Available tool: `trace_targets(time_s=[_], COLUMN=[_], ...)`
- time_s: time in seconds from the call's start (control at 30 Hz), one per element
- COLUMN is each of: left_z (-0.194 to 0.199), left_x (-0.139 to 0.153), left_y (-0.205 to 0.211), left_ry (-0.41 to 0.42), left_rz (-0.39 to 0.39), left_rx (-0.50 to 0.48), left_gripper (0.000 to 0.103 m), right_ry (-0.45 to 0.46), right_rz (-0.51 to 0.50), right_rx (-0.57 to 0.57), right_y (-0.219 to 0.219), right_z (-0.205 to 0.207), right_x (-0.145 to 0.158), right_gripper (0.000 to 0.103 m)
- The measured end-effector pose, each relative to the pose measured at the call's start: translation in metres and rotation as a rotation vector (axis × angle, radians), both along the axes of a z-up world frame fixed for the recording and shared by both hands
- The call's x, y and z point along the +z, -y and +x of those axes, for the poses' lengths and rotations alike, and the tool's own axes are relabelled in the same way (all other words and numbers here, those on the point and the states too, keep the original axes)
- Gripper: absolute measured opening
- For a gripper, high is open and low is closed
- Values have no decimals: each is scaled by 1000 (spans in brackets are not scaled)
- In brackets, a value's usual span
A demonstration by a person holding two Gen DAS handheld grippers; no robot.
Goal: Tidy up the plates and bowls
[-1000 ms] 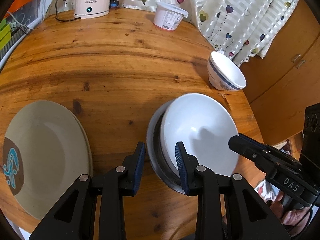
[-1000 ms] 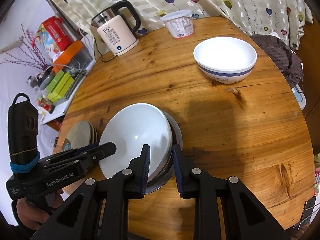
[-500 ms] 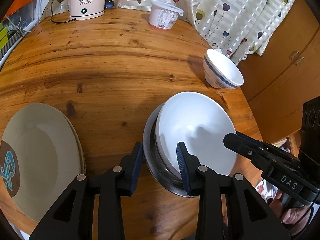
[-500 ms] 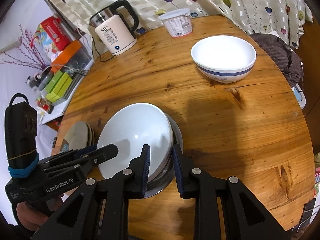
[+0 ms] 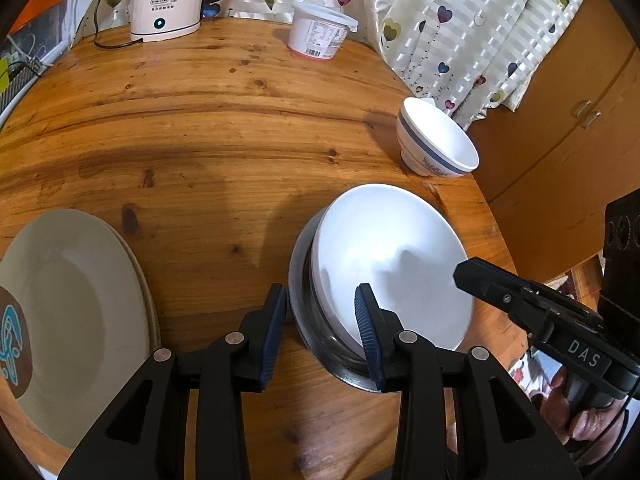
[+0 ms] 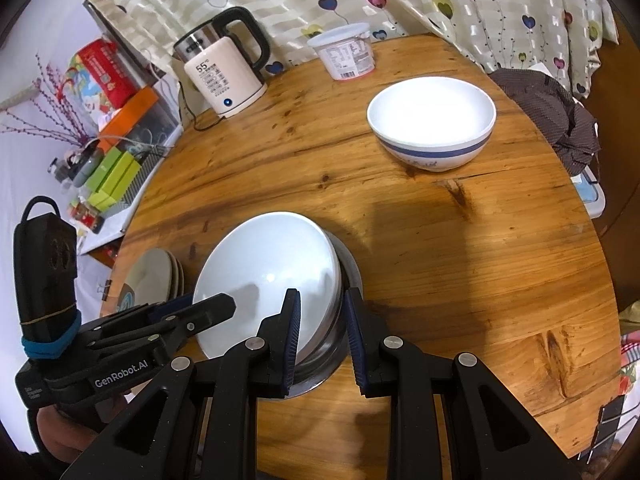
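A white bowl point(image 5: 392, 256) sits tilted inside a metal bowl point(image 5: 298, 280) near the table's front edge. My left gripper point(image 5: 322, 320) straddles the left rim of this stack, open, one finger outside the metal bowl and one over the white bowl's inside. In the right wrist view my right gripper point(image 6: 322, 328) is shut on the stack's right rim, where the white bowl point(image 6: 272, 264) and metal bowl point(image 6: 352, 276) meet. A white bowl with a blue band point(image 6: 432, 120) stands alone farther back. Stacked beige plates point(image 5: 68, 304) lie at the left.
An electric kettle point(image 6: 228, 76) and a white lidded tub point(image 6: 346, 54) stand at the back of the round wooden table point(image 6: 460, 260). A heart-print curtain point(image 5: 460, 20) hangs behind. Dark cloth point(image 6: 560, 120) lies off the right edge, boxes point(image 6: 116, 172) off the left.
The left gripper's jaws have eased a little wider around the stack's rim. The right gripper and the bowls have stayed as they were.
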State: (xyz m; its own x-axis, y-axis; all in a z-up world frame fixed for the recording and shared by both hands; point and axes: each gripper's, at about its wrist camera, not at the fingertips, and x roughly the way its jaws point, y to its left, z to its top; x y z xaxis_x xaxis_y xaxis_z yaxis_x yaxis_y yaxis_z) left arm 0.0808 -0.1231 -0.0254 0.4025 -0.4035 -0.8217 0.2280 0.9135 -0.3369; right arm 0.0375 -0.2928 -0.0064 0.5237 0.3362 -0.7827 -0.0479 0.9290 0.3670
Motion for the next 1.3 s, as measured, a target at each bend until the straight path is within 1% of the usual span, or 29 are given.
trace_targets(time_s=[0.23, 0.4, 0.5, 0.73, 0.97, 1.3], left_z=[-3, -4, -4, 2, 8, 21], left_x=[11, 19, 21, 25, 27, 36], left_y=[-7, -9, -7, -3, 6, 16], left_ry=[42, 68, 75, 81, 81, 88], left_rz=[6, 15, 16, 20, 21, 36], left_rx=[16, 16, 9, -15, -48, -79], left_gripper=[37, 37, 37, 37, 37, 37], right_ry=[31, 64, 75, 80, 64, 70], right_rz=[-3, 0, -2, 14, 9, 4], right_rx=[-14, -20, -27, -23, -50, -92], right_y=[5, 8, 10, 13, 26, 45], right_z=[-6, -11, -13, -11, -8, -2], right_x=[10, 16, 19, 22, 21, 23], right_gripper=[23, 27, 32, 33, 33, 33])
